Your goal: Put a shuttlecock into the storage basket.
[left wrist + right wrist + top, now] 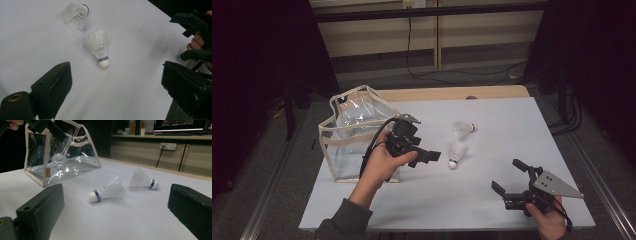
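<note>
Shuttlecocks are what I'm after: the nearer shuttlecock (98, 47) lies on its side just ahead of my left gripper (424, 156), cork toward me, and the second shuttlecock (76, 15) sits a bit beyond it, both loose on the white table (492, 125). Looks like they're headed for the clear bag (354, 135) right behind my left hand, which already has one inside. Both my left and right gripper (508, 176) jaws are spread wide, holding and touching nothing.

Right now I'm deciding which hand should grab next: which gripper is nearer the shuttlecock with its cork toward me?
Left. The left gripper hovers just left of that shuttlecock, jaws open. The right gripper sits farther off, toward the table's near right corner.
</note>
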Demonstrator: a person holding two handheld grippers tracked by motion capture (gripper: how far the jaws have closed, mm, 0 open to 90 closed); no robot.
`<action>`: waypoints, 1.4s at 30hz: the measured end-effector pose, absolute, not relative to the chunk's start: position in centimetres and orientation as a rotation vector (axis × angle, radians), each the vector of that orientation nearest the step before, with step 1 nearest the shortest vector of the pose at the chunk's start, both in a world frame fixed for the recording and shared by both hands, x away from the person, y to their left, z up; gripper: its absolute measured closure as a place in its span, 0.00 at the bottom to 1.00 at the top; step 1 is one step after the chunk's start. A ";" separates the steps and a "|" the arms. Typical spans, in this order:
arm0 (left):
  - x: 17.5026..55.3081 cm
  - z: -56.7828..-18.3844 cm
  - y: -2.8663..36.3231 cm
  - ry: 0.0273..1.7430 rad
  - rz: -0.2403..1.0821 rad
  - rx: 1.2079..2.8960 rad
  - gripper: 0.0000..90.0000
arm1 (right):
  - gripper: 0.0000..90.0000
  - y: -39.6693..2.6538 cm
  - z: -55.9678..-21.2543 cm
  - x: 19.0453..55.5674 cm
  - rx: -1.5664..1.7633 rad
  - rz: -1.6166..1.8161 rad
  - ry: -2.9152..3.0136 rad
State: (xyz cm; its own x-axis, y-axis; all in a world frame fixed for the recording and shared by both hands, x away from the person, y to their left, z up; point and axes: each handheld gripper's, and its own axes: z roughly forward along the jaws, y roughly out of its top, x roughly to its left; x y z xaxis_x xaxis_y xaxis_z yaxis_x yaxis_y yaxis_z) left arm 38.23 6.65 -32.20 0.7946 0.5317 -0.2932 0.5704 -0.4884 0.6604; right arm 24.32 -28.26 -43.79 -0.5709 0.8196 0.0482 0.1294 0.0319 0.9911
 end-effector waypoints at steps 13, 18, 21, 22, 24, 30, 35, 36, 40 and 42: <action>37.8 -33.4 6.1 0.803 -0.041 2.190 0.11 | 0.00 -28.2 -43.8 24.3 0.964 1.585 1.753; 37.7 -34.0 5.8 0.809 -0.041 2.197 0.11 | 0.00 -28.1 -43.7 24.4 0.956 1.584 1.758; 37.6 -34.3 5.7 0.806 -0.038 2.202 0.11 | 0.00 -28.0 -43.8 24.5 0.959 1.586 1.758; 37.6 -34.4 5.7 0.804 -0.043 2.200 0.11 | 0.00 -28.0 -43.8 24.4 0.958 1.584 1.760; 37.5 -34.6 5.7 0.804 -0.035 2.204 0.11 | 0.00 -28.0 -43.7 24.4 0.960 1.591 1.758; 37.0 -35.0 5.6 0.806 -0.018 2.204 0.11 | 0.00 -28.0 -43.7 24.5 0.964 1.592 1.755; 36.8 -35.2 5.5 0.793 -0.010 2.212 0.11 | 0.00 -27.8 -43.6 24.6 0.959 1.596 1.756; 36.7 -35.3 5.5 0.795 -0.010 2.211 0.11 | 0.00 -27.8 -43.6 24.6 0.960 1.593 1.758; 36.7 -35.6 5.4 0.801 -0.002 2.213 0.10 | 0.00 -27.8 -43.7 24.6 0.960 1.588 1.760; 36.7 -35.6 5.3 0.797 -0.007 2.207 0.10 | 0.00 -27.9 -43.7 24.6 0.967 1.590 1.755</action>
State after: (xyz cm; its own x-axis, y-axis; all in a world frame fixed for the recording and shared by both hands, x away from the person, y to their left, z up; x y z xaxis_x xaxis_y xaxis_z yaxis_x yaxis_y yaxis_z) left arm 36.68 5.32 -35.60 0.8037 0.5410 -0.2477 0.5455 -0.5038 0.6698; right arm 24.63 -27.92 -43.68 -0.5727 0.8181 0.0532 0.1333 0.0290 0.9906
